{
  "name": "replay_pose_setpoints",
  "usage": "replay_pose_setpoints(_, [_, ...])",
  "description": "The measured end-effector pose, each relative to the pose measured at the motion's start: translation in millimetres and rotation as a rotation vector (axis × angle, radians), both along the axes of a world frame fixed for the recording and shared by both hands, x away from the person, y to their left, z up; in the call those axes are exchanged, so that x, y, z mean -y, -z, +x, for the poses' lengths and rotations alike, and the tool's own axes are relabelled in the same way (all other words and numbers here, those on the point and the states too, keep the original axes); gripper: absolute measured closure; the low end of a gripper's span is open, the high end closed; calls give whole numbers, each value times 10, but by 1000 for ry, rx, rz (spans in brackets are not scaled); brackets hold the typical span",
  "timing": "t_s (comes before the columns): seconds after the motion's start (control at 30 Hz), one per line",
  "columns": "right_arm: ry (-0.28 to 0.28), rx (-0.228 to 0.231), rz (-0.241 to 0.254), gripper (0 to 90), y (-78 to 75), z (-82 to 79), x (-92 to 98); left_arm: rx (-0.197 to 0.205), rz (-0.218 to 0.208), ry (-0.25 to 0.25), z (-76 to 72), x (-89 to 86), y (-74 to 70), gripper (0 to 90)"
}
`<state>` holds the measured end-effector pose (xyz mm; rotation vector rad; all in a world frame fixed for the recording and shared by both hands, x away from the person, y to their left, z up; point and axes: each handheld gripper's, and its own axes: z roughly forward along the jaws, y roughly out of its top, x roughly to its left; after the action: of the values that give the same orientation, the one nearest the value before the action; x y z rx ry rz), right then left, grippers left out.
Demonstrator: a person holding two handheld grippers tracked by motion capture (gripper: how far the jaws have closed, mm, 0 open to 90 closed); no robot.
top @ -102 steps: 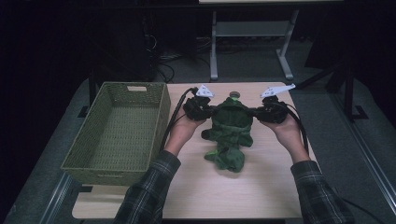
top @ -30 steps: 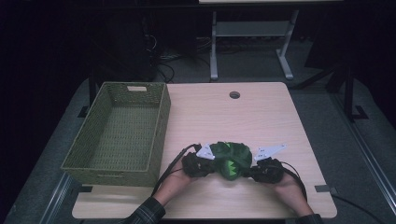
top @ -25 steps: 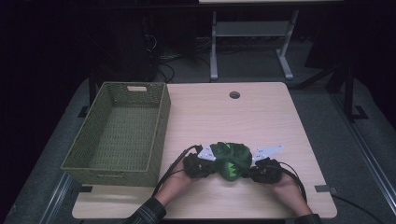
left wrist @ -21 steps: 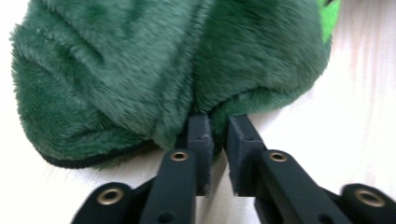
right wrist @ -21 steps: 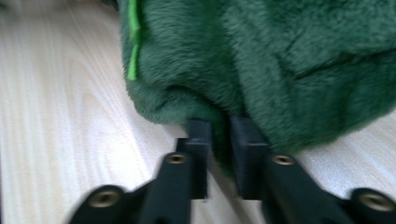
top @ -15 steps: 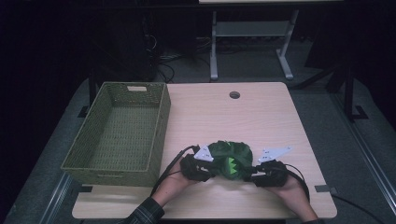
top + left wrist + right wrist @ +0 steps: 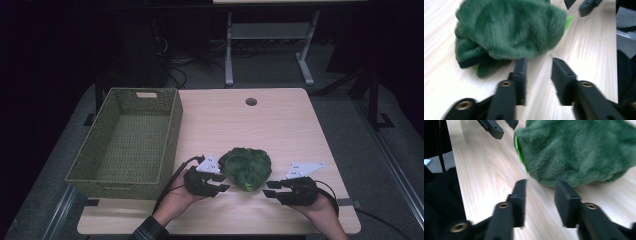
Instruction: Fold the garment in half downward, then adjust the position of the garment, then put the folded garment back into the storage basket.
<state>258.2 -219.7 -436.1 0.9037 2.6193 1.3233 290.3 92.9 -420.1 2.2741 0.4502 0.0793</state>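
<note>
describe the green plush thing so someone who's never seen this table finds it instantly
On the light wooden table, look right of the woven basket, near the front edge. The green plush bundle lies there between the left gripper and right gripper: the one soft, furry, dark green lump.

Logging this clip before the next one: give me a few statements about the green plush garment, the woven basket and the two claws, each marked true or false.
1. The folded dark green plush garment lies on the light wooden table. True.
2. The olive woven basket holds the garment. False: it is empty.
3. The left claw clamps the garment. False: its jaws are apart, nothing between them.
4. The right claw is open, beside the garment. True.
</note>
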Motion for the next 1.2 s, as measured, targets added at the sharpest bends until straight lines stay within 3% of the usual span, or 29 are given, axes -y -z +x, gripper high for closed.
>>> replay_pose_setpoints(0.1, [23,23,6,808,-47,63,27,-4,-18,-7,48,37,-47,794])
replay_pose_setpoints(0.23, [45,44,-6,889,-65,161,-17,-4,-18,-7,149,132,-79,896])
replay_pose_setpoints(0.4, [57,59,-17,900,-46,314,-85,2,-2,-29,257,236,-36,897])
replay_pose_setpoints(0.43, [61,56,-20,899,-39,331,-96,3,17,-31,286,255,-3,897])
replay_pose_setpoints(0.53, [59,38,-45,900,42,399,-135,-3,65,-42,347,289,106,897])
replay_pose_setpoints(0.9, [41,-30,-102,900,241,451,-217,-27,145,-59,441,338,366,897])
replay_pose_setpoints(1.03, [30,-33,-133,900,287,448,-248,-34,139,-66,452,329,401,897])
replay_pose_setpoints(1.2, [46,-36,-127,900,275,396,-153,-37,116,-72,409,222,302,897])
